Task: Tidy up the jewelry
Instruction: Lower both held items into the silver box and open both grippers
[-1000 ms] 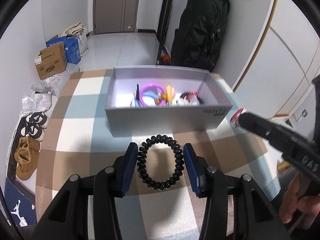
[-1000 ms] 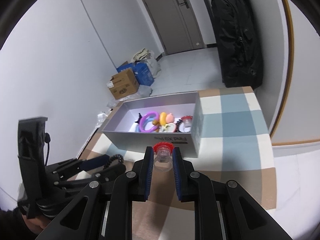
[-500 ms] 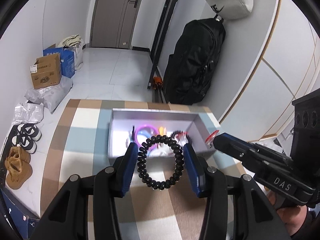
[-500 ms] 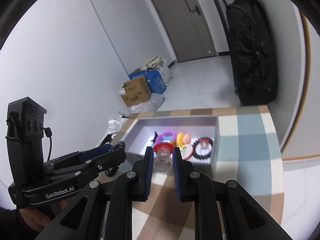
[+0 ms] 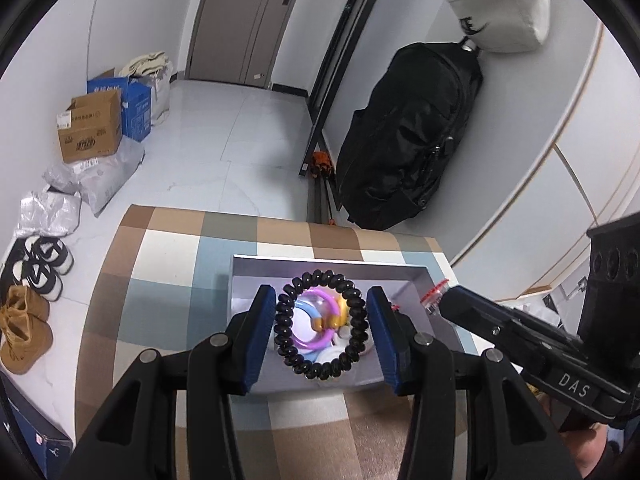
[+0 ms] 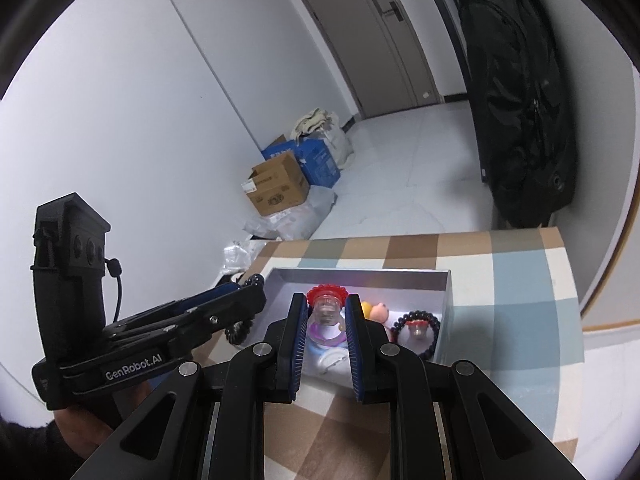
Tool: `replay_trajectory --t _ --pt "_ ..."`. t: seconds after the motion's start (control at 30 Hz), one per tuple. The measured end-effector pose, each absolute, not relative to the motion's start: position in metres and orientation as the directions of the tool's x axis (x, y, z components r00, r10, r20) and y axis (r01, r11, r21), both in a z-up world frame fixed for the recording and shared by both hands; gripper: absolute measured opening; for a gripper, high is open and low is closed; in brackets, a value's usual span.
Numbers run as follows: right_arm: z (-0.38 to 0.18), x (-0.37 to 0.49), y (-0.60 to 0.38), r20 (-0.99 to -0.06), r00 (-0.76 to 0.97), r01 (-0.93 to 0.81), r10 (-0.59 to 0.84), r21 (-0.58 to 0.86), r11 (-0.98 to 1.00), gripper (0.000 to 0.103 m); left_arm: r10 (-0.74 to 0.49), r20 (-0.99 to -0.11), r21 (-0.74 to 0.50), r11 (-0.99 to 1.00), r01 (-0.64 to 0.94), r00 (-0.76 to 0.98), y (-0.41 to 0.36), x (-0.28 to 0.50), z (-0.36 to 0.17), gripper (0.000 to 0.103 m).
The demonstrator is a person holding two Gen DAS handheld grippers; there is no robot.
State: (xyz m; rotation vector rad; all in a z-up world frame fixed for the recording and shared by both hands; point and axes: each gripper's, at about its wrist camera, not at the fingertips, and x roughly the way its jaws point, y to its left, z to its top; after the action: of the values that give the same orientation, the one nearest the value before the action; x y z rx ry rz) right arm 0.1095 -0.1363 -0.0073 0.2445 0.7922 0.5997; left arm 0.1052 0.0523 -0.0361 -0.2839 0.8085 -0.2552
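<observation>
My left gripper (image 5: 320, 304) is shut on a black coiled hair tie (image 5: 321, 323) and holds it in the air above the grey box (image 5: 328, 263). My right gripper (image 6: 326, 306) is shut on a small clear piece with a red frilled top (image 6: 326, 298), also above the box (image 6: 360, 276). Inside the box lie a purple ring (image 5: 316, 344), an orange and pink piece (image 6: 376, 311), and a black bead bracelet (image 6: 416, 330) around a second red-topped piece. Each gripper shows in the other's view, the right gripper (image 5: 442, 300) at right and the left gripper (image 6: 256, 300) at left.
The box sits on a checked cloth table (image 5: 168, 280). Beyond its far edge is white floor with cardboard boxes (image 5: 90, 132), bags and shoes (image 5: 40, 268) at left. A black backpack (image 5: 412, 140) leans on the right wall. A door (image 5: 248, 20) is at the back.
Both grippers have risen and moved forward with their items, from in front of the box to over its interior. Their grips have not changed.
</observation>
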Motion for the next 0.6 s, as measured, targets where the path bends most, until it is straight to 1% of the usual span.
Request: replay_trajectory --t 0.3,0.4,0.6 --pt "-0.022 0.126 -0.143 -0.62 0.506 -0.352 0.6 0.486 0.8 0.018 -0.334 -0.697 -0.368 0.926 0.083 0.635 0.059 0.115 -0.044 0.041" --pt "-0.025 0.129 -0.14 -0.629 0.493 -0.351 0.601 0.488 0.799 0.018 -0.325 -0.712 -0.359 0.93 0.075 0.622 0.059 0.119 -0.048 0.041" --pt "-0.025 0.132 -0.141 -0.63 0.495 -0.334 0.598 0.498 0.801 0.018 -0.324 -0.711 -0.355 0.932 0.08 0.625 0.057 0.121 -0.045 0.041"
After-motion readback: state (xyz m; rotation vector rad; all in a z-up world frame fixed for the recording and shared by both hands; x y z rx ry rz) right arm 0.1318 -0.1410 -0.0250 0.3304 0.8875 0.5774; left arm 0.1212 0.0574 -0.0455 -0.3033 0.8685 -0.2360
